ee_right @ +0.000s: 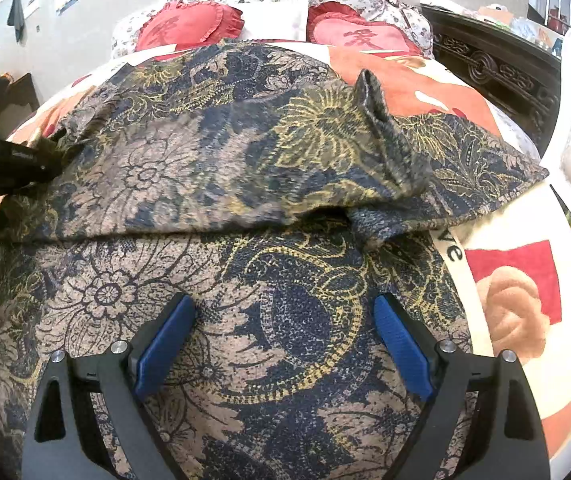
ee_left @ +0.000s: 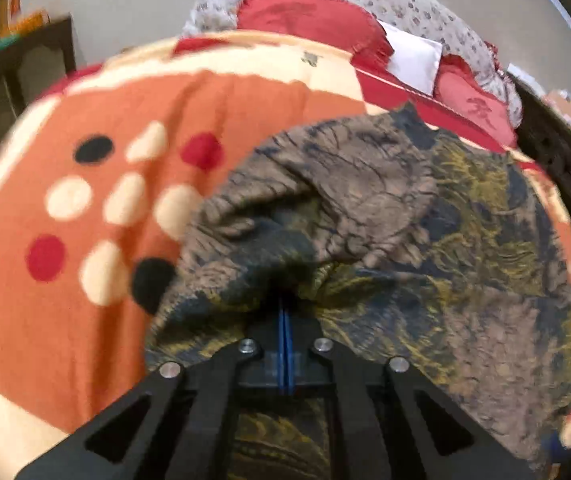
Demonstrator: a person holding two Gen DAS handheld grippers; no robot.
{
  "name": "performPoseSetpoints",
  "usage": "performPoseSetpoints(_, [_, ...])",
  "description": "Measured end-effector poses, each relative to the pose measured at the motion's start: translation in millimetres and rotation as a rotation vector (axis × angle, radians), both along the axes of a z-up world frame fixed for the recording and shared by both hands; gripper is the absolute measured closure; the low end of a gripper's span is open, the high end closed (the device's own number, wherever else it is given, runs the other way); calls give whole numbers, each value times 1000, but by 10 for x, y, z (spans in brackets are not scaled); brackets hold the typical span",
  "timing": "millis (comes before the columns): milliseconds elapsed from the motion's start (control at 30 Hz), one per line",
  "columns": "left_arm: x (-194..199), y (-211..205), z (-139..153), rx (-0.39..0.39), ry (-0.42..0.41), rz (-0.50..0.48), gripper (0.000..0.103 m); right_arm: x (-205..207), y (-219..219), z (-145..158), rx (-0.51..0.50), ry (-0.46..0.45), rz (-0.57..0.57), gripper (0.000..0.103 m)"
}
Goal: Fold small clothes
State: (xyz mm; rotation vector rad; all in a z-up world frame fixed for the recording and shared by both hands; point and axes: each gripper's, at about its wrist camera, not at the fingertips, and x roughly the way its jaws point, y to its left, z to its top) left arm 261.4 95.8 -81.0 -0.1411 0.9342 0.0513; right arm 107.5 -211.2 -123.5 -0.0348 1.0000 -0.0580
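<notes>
step: mid-fold, first fold over | garment (ee_right: 221,168) lies spread on bed blanket (ee_right: 517,292), far part doubled toward near | left tool (ee_left: 285,308) clamped on bunched garment edge | right tool (ee_right: 283,344) gaping, hovers over near panel, grips nothing | next: judged, left lays edge flat and lets go, right smooths or pins crease

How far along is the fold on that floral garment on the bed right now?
Done: one fold is in; an upper layer of the floral garment lies doubled over the lower part, its edge crossing the middle. In hand: the left hand-held gripper is shut on a bunched piece of the fabric. The right hand-held gripper is open above the cloth, gripping nothing. Left: flatten the raised flap and finish folding on the blanket.
</notes>
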Motion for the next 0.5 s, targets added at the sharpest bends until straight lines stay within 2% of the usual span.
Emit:
performPoseSetpoints(100, [-71, -52, 11, 30, -9, 9, 100, 14, -10, 49, 7, 26, -3, 10])
performPoseSetpoints(133, [-126, -77, 40, 39, -11, 0, 100, 5, -30, 109, 8, 27, -10, 17])
performPoseSetpoints(167, [-208, -99, 92, 43, -25, -14, 99, -17, -56, 205, -1, 11, -18, 30])
performPoseSetpoints(200, [-251, -100, 126, 43, -43, -22, 91, -40, -79, 353, -11, -35, -22, 31])
performPoseSetpoints(233, [-358, -94, 189, 38, -81, -31, 75, -47, -83, 481, -11, -83, -15, 31])
performPoseSetpoints(300, [-470, -63, 265, 19, -130, -16, 60, 33, -74, 758, 4, -196, 53, 31])
performPoseSetpoints(333, [-504, -6, 263, 2, -139, 7, 60, 141, -56, 821, 11, -218, 107, 31])
performPoseSetpoints(367, [-475, 50, 229, -13, -117, 24, 60, 239, -48, 820, 17, -206, 141, 31])
performPoseSetpoints(433, [-365, 206, 88, -39, -40, 63, 61, 516, -92, 651, 23, -106, 177, 35])
performPoseSetpoints(500, [-333, 332, 18, -94, -20, 68, 61, 700, -224, 414, 34, -7, 145, 48])
